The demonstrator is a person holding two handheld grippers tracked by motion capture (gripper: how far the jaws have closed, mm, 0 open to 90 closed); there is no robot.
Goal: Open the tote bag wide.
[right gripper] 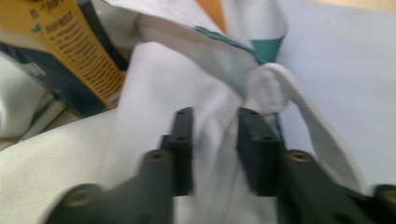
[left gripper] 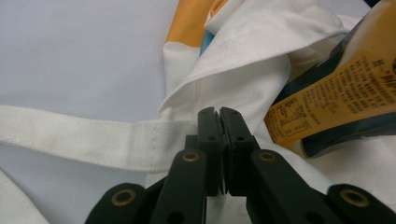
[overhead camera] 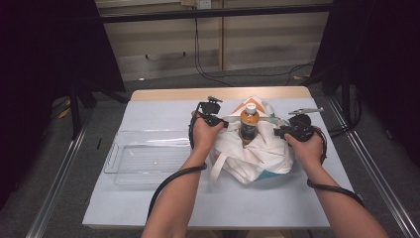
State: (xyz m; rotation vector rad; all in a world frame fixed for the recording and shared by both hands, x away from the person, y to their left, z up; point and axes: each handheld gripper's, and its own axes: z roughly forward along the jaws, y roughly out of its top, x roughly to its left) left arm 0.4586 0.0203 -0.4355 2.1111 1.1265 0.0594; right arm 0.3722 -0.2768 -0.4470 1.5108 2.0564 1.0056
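High view: both forearms reach forward; left tongs (left gripper: 219, 116) clenched on tote bag (overhead camera: 257, 153), right tongs (right gripper: 215, 123) released astride cloth.

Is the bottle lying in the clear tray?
No, the bottle stands upright in the white bag, beside the clear tray.

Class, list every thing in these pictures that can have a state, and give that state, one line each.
tote bag: mouth open, slumped on the table.
bottle: capped, upright inside the bag.
clear tray: empty, flat on the table.
left gripper: shut on the bag's rim.
right gripper: open, bag cloth between its jaws.
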